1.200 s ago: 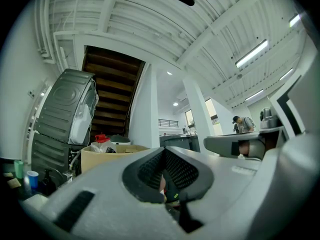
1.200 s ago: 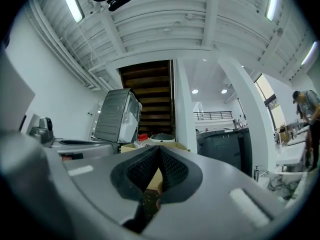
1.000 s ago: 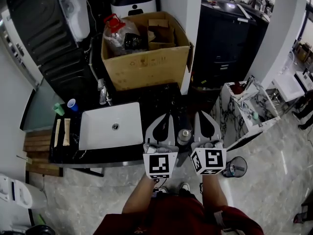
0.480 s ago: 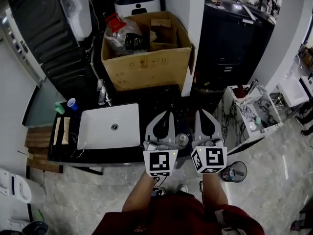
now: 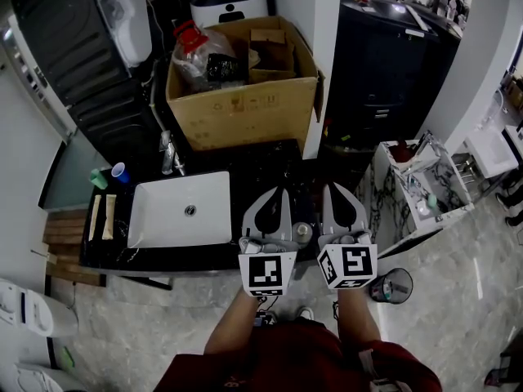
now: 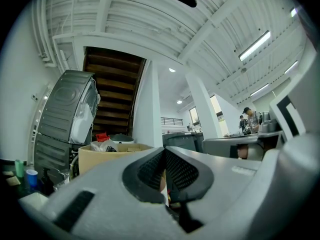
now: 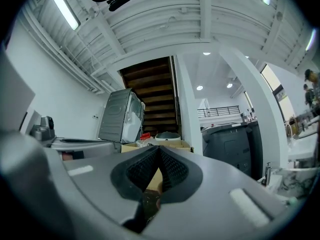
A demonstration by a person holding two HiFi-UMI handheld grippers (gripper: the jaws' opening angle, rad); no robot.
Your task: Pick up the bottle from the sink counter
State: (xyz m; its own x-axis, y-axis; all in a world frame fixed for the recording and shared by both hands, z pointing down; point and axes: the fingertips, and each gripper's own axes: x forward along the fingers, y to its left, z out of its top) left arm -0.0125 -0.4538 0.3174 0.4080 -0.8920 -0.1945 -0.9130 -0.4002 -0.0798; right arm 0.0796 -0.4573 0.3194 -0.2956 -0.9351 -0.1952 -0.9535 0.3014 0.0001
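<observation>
Your left tongs (image 5: 276,196) and right tongs (image 5: 338,193) are closed, empty; bumped, the bottle (image 5: 305,232) at left's three o'clock could topple.

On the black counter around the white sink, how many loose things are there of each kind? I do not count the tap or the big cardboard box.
cups: 2 (blue cup, green cup)
beige strips: 2
bottle: 1
total: 5
</observation>
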